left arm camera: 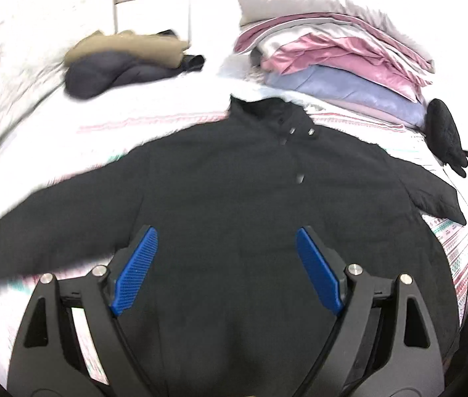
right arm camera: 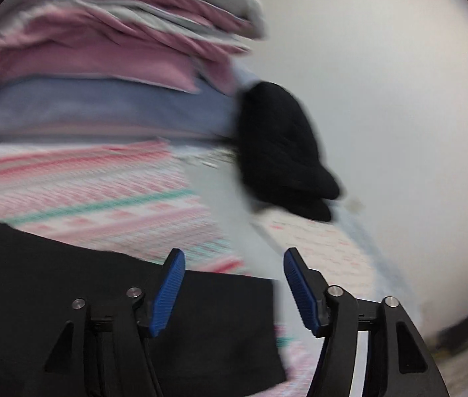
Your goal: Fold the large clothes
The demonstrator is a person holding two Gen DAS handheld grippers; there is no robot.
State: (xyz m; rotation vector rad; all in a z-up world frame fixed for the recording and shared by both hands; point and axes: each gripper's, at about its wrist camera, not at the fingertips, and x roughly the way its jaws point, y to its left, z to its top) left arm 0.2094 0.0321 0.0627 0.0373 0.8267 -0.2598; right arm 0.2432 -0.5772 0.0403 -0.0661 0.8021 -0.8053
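Left wrist: left claw (left arm camera: 225, 240) released above black jacket (left arm camera: 234, 182); right claw (right arm camera: 234, 261) released; no readable writing.

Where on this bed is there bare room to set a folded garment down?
Bare sheet lies left of the spread black jacket, below the tan and navy coat pile. The far right is crowded by stacked pink and blue bedding.

Light: bright, bedsheet (left arm camera: 19, 76) blown out | Blur: motion smear, heaviest in right wrist view | Edges: fisheye bending, dark vignette | Source: possibly overhead
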